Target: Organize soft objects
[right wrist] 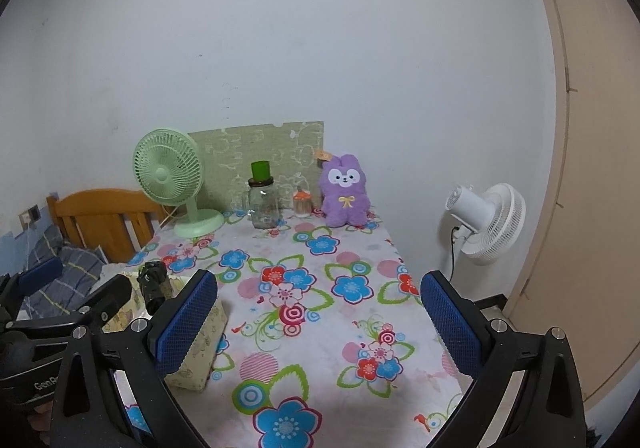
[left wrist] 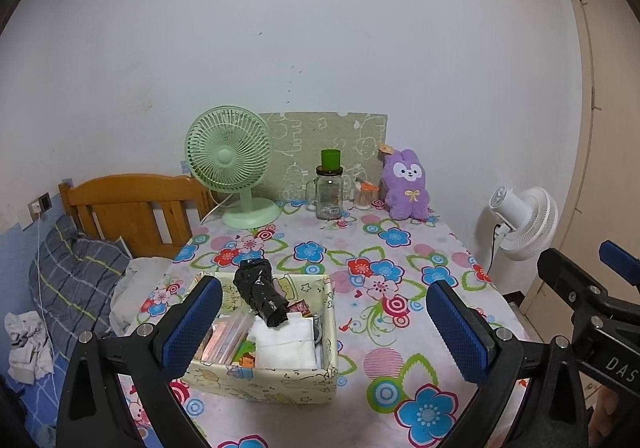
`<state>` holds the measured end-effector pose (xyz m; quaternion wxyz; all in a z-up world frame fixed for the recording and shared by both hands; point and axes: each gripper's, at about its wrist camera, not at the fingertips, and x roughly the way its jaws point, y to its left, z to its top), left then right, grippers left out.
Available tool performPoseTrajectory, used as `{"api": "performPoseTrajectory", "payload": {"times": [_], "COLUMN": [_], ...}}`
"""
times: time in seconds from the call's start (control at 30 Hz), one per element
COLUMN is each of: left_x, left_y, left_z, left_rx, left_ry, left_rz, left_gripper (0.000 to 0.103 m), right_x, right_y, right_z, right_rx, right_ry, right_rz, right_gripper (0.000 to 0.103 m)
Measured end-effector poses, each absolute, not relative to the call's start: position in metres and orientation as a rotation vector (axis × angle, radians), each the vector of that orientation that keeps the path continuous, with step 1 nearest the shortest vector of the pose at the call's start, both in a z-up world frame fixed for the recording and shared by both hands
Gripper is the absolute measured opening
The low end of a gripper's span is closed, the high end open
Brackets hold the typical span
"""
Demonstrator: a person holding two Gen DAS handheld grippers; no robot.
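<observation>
Left gripper (left wrist: pixel 324 322): jaws wide apart, holding nothing, above the near end of the table (left wrist: pixel 420 248); its body, seen from the right wrist, reads "GenRo", cut off.
Right gripper (right wrist: pixel 318 322): jaws wide apart, empty; its body, seen from the left wrist, reads "DAS", cut off.
Purple plush rabbit (left wrist: pixel 406 186): upright at the table's far edge, against the wall, just beside a toothpick jar (left wrist: pixel 365 197).
Storage box (left wrist: pixel 276 336): near left of table.
Left wrist only: box interior, with black wrapped bundle (left wrist: pixel 260 294), white folded cloth (left wrist: pixel 286 342), packets.
Right wrist only: box's outer side; white fan (right wrist: pixel 486 224) in full.
</observation>
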<state>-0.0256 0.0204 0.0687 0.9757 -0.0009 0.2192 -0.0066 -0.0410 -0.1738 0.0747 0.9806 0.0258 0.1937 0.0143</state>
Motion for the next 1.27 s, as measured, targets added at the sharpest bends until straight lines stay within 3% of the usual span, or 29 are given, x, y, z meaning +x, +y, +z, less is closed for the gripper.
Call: {"api": "performPoseTrajectory", "payload": {"times": [1.27], "left_x": [-0.0231], "left_y": [0.0216], "left_z": [0.0669], "left_rx": [-0.004], "left_ry": [0.46], "left_rz": [0.007], "left_gripper": [0.103], "right_x": [-0.0321], "right_y": [-0.1766], "right_z": [0.0701], "right_rx": [0.083], "right_ry": [0.408], "right_rz": [0.049], "right_gripper": [0.103]}}
